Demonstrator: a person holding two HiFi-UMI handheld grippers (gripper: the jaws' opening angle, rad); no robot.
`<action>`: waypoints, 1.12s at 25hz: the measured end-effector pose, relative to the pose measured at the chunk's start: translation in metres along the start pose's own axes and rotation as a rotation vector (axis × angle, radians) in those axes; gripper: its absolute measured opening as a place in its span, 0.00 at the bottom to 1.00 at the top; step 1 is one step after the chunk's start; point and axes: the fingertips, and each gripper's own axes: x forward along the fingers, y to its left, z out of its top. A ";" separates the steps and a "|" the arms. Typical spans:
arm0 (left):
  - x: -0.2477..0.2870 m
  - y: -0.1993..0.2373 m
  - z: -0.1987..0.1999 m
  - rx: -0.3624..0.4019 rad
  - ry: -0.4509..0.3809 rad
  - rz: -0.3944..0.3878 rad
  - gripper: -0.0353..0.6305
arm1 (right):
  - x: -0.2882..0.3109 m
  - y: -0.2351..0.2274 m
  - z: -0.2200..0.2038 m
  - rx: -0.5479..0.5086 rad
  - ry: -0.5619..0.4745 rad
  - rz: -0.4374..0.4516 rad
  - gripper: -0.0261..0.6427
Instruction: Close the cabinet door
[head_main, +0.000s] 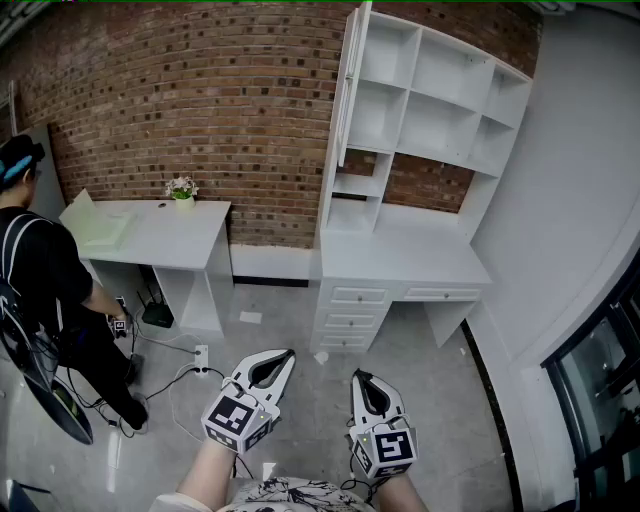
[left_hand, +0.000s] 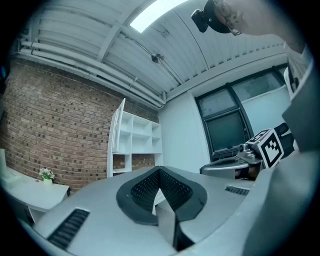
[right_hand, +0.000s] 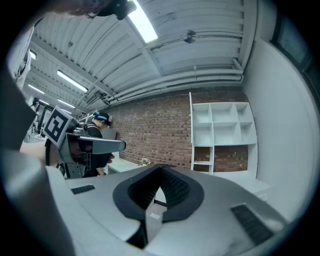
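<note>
A tall white shelf cabinet (head_main: 440, 100) stands on a desk against the brick wall. Its narrow door (head_main: 345, 90) at the left side stands swung open, edge-on to me. Both grippers are low in the head view, well short of the cabinet and pointing toward it. My left gripper (head_main: 285, 356) is shut with nothing between its jaws, and so is my right gripper (head_main: 360, 378). The left gripper view shows the cabinet (left_hand: 137, 142) with its open door (left_hand: 118, 131) beyond the closed jaws. From the right gripper view, the cabinet (right_hand: 223, 134) and the door's edge (right_hand: 190, 129) appear far ahead.
A white desk with drawers (head_main: 400, 262) carries the cabinet. A second white desk (head_main: 150, 225) with a small flower pot (head_main: 182, 189) stands at the left. A person in black (head_main: 45, 290) bends beside it. Cables and a power strip (head_main: 200, 356) lie on the grey floor.
</note>
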 end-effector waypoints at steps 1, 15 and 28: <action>-0.001 -0.001 -0.002 0.001 0.001 -0.002 0.07 | -0.001 0.000 -0.002 -0.002 0.000 -0.002 0.05; -0.014 0.032 -0.013 -0.032 0.012 -0.020 0.07 | 0.030 0.037 -0.019 0.014 0.052 0.040 0.05; -0.023 0.094 -0.041 -0.085 0.052 0.003 0.07 | 0.085 0.060 -0.030 0.026 0.075 0.003 0.05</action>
